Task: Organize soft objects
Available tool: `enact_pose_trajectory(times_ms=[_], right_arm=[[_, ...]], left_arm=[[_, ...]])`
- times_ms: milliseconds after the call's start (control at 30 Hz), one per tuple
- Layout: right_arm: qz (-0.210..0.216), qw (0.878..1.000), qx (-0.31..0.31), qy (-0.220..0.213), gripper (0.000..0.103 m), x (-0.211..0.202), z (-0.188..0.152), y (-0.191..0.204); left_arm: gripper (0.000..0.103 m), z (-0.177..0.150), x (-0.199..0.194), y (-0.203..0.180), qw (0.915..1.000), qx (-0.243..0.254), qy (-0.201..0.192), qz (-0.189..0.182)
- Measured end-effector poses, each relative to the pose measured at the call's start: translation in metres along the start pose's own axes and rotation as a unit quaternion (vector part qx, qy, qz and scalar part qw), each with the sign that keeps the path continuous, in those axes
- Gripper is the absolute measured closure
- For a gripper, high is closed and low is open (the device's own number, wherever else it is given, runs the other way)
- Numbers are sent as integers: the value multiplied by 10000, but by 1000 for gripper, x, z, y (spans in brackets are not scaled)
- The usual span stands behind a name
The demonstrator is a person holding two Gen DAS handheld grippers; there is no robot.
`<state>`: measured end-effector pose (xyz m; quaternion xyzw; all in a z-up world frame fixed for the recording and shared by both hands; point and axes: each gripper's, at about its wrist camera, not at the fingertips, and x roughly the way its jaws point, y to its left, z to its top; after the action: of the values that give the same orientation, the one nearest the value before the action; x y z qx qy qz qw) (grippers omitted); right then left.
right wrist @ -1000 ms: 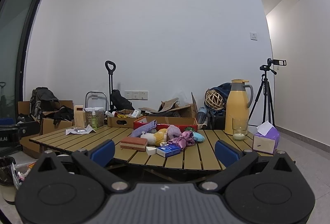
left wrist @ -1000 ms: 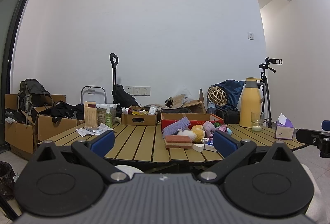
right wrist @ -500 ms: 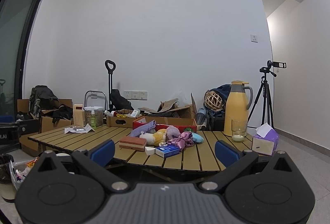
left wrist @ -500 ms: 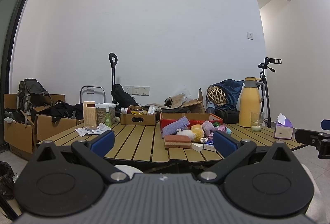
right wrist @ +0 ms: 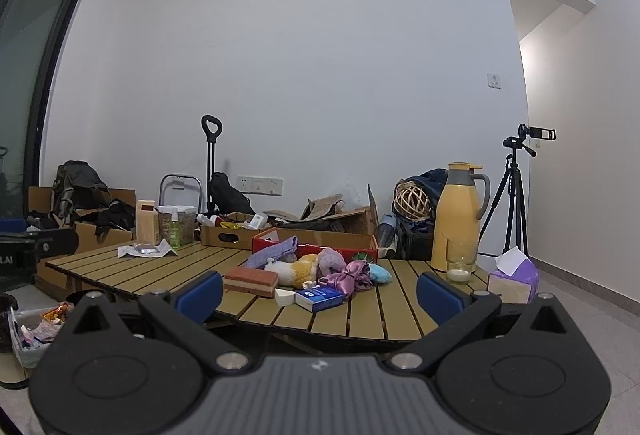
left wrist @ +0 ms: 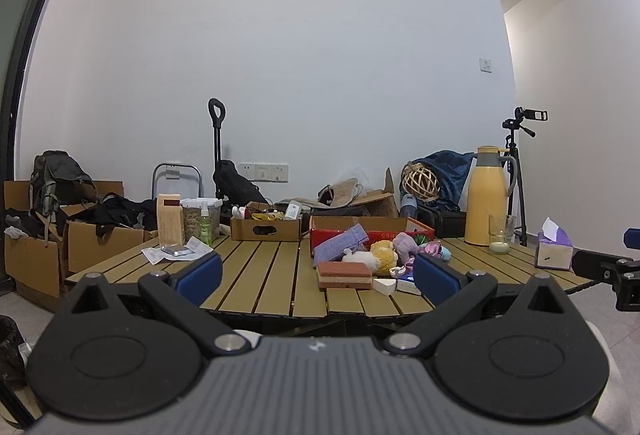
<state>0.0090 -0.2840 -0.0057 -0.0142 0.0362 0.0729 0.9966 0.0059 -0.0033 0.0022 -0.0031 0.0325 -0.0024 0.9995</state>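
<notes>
Nearest each lens, the left gripper and the right gripper hang short of the desk edge, jaws spread wide and holding nothing. Against a second ago, both views sit a touch lower and the slatted wooden desk looms slightly larger, so the pair seems to be easing forward; nothing on it has shifted, and I judge the sorting has not begun.

Close to the front edge lie a brick-red and cream sponge block, a small white wedge and a blue and white card box. Just behind them is the heap of soft things: a white and yellow plush toy, a pink satin bow, a pale blue plush and a folded lilac cloth leaning on the red cardboard tray. Farther right stand a clear glass tumbler, a yellow thermos jug and a purple tissue box.
</notes>
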Motion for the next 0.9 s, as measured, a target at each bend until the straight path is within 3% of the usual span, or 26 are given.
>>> enact_pose_trajectory(times_ms=[267,433,567,767,833,900], right_arm=[[-202,9996,151,-120,0,48,-4,-10],[-256,9991,306,-140,0,95,-9,-20],[-106,9985,511,-147,0,150,-22,-33],[356,9932,665,890,0,259,-32,-40],[525,9905,715,1054,3,291,-30,-38],[733,9879,705,1172,16,316,-29,-31]], left_arm=[[0,1,59,6,9994,-67,350,-27],[0,-2,111,1,9996,83,260,-7],[0,-9,164,-5,9993,190,222,-235],[0,-19,271,-9,9967,220,742,-248],[0,-19,305,-2,9952,38,948,-230],[2,-21,336,7,9924,-184,1191,-262]])
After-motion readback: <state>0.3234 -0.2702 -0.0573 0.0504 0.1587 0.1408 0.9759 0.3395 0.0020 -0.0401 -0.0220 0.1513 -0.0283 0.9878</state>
